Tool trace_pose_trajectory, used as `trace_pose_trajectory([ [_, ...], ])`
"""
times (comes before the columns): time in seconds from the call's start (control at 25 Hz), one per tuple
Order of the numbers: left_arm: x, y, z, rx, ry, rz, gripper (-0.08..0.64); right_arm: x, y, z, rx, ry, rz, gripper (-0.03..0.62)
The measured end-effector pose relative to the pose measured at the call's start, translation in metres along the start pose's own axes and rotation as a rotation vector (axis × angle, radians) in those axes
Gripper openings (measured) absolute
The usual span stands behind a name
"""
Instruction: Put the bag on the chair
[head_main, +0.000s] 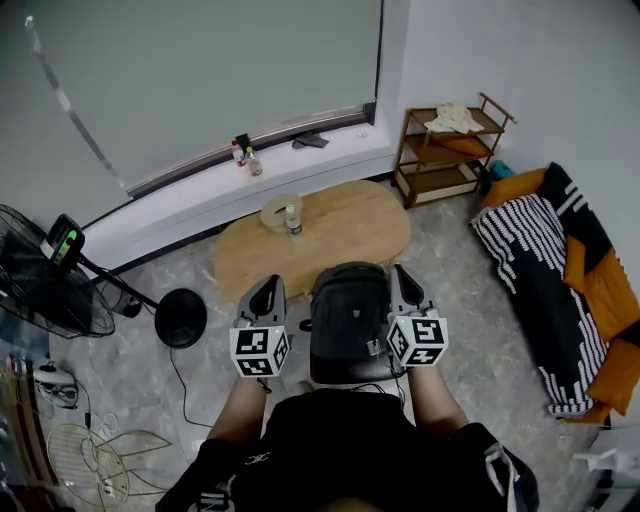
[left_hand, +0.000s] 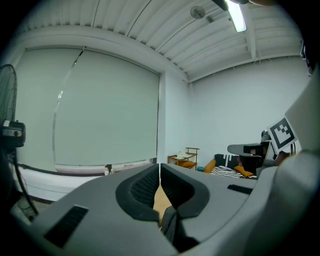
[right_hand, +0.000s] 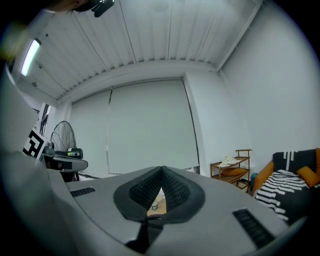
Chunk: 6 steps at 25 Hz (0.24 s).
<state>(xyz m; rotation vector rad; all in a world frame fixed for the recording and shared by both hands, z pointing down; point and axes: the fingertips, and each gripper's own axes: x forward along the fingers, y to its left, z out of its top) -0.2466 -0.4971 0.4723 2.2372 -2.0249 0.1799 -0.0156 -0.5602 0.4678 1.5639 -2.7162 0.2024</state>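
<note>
A wide pale window blind (head_main: 200, 70) fills the far wall. At the right edge of the head view a couch (head_main: 545, 270) lies under a black-and-white striped cover with orange cushions. An oval wooden surface (head_main: 345, 240) stands in the middle of the floor, with a fan (head_main: 40, 290) well off to its left and a wooden shelf (head_main: 450, 150) in the far corner.

The black bag (head_main: 348, 315) stands upright just in front of the person, on the near side of the surface and between the two tools. What it rests on is mostly hidden; only a pale edge shows below it.

The left tool (head_main: 268, 288) is just beside the bag's left side, its jaws closed tip to tip. A dark shape low in their gap may be bag fabric, though that is unclear. The right tool (head_main: 402, 276) lies against the bag's right side, also fully closed.

A small bottle (head_main: 292, 220) stands on the surface.
</note>
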Motion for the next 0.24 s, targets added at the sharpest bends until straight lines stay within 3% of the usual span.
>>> trace_pose_trajectory([
  [0.24, 0.0045, 0.0028, -0.0014, 0.013, 0.006, 0.007, 0.028, 0.0062, -0.002, 0.0, -0.001, -0.003, -0.007, 0.013],
])
